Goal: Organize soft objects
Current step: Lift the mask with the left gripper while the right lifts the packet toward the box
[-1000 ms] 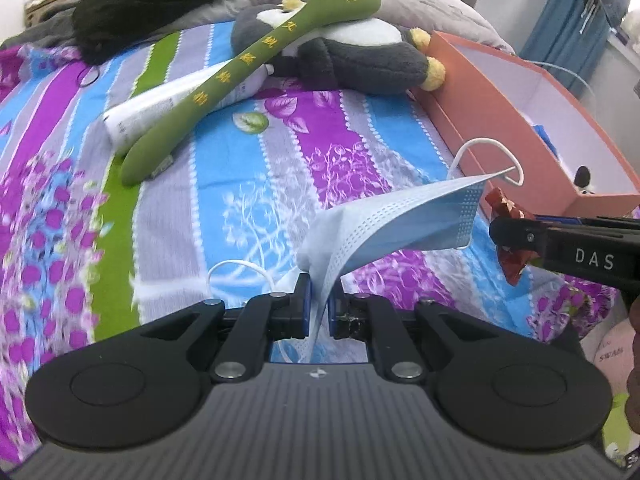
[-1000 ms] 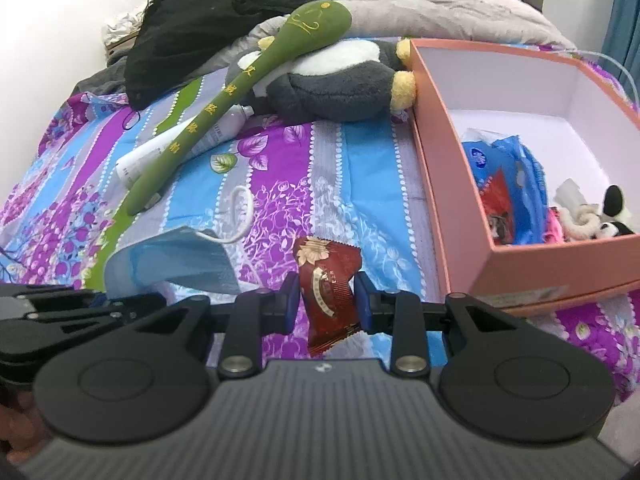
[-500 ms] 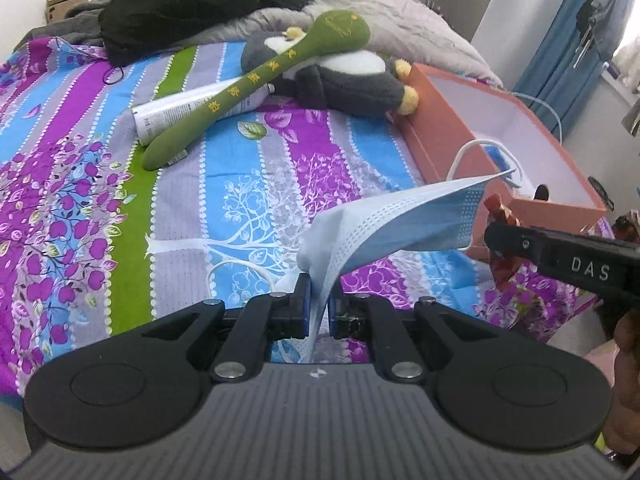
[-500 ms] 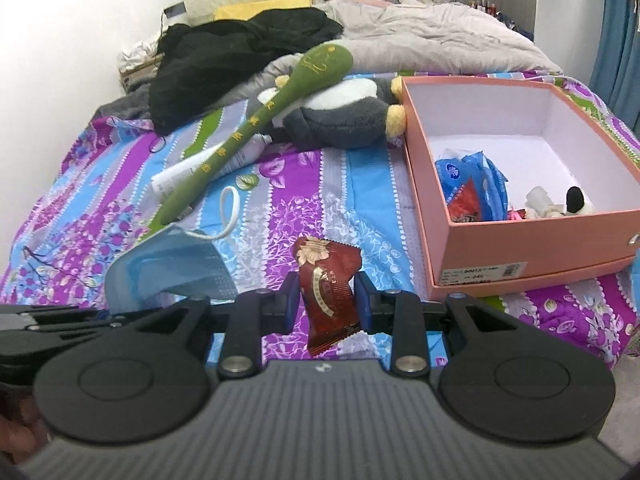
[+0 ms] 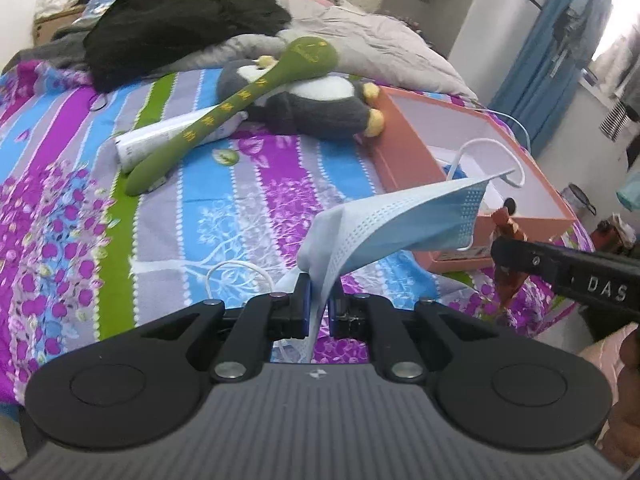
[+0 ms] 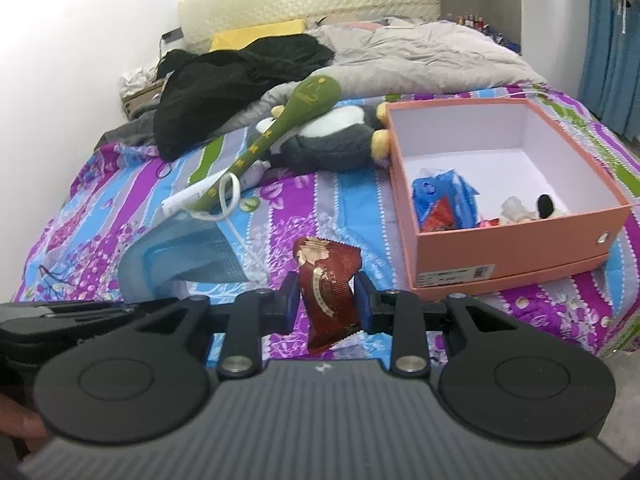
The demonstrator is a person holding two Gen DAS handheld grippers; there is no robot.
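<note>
My left gripper [image 5: 319, 304] is shut on a blue face mask [image 5: 400, 220], held above the bed's near edge; the mask also shows in the right wrist view [image 6: 188, 256]. My right gripper [image 6: 326, 304] is shut on a dark red snack packet [image 6: 330, 288], held above the bed in front of the orange box [image 6: 516, 256]. The packet and right gripper [image 5: 505, 254] show at the right of the left wrist view. The box [image 5: 404, 152] holds blue packets [image 6: 440, 196] and small toys. A penguin plush [image 6: 332, 136] and a green plush stick [image 6: 276, 136] lie further back.
A white tube [image 5: 168, 136] lies under the green stick. Black clothes [image 6: 232, 84] and a grey quilt [image 6: 420, 56] fill the bed's far end. A striped floral sheet [image 5: 248, 208] covers the bed. A blue curtain [image 6: 612, 40] hangs at the right.
Both grippers have pulled back and up from the bed with the mask and packet still held; more of the bed, box and room shows.
</note>
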